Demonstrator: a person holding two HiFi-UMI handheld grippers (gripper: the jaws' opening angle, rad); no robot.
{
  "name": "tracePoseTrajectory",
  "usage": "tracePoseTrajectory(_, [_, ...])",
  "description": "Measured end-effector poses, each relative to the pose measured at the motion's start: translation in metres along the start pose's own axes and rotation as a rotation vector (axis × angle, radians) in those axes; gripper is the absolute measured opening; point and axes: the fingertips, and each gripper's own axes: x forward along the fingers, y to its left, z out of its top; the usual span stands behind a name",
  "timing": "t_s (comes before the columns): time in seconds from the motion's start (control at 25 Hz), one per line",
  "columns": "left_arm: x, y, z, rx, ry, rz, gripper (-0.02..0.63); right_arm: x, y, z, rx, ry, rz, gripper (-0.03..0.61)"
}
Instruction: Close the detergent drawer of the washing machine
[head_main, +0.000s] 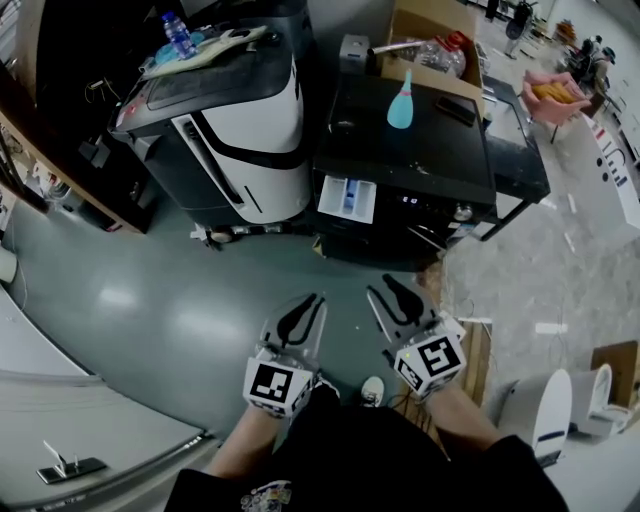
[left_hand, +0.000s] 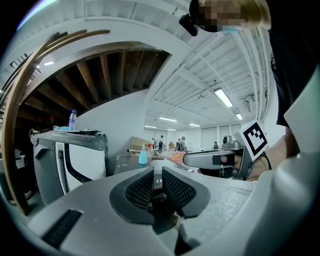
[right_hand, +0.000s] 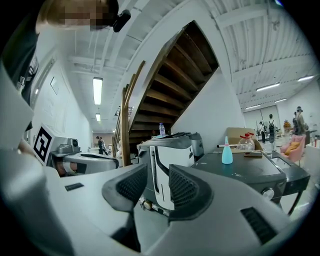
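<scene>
The black washing machine (head_main: 410, 150) stands on the floor (head_main: 140, 300) at about 1 o'clock in the head view. Its detergent drawer (head_main: 347, 198) is pulled out of the front panel at the machine's 9 o'clock end, with the white tray and a blue insert showing. A teal bottle (head_main: 400, 103) stands upright on the machine's lid. At 10 o'clock of the washer, just beside it, sits a white-and-black appliance (head_main: 235, 130) with a water bottle (head_main: 178, 35) on top. A cardboard box (head_main: 432, 45) lies behind the washer at 12 o'clock.

Both tools hang side by side low in the head view, well apart from the drawer, which lies at their 12 o'clock. The left hand-held gripper (left_hand: 157, 172) is released, with only a narrow gap between its ribbed pads and nothing in it. The right hand-held gripper (right_hand: 157, 177) is released too, its pads standing plainly wider apart and empty.
</scene>
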Motion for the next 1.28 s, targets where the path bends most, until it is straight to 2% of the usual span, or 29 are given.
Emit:
tracePoseTrajectory(0.28, [0.005,0.039,0.000,0.022,0.003,-0.047,0.159,0.036,0.002,-0.005,0.015,0.015,-0.058,0.169])
tracePoseTrajectory(0.48, [0.005,0.063,-0.008,0.023,0.019,-0.081,0.212,0.062,0.009,-0.012,0.012,0.030,-0.094,0.215])
tracePoseTrajectory(0.96, [-0.001,0.104,-0.012,0.029,0.008,-0.133,0.229,0.105,0.018,-0.035,0.048,0.075,-0.175,0.258])
tracePoseTrajectory(1.28, [0.011,0.110,-0.015,0.006,0.006,-0.139,0.233,0.113,-0.004,-0.055,0.072,0.108,-0.229,0.301])
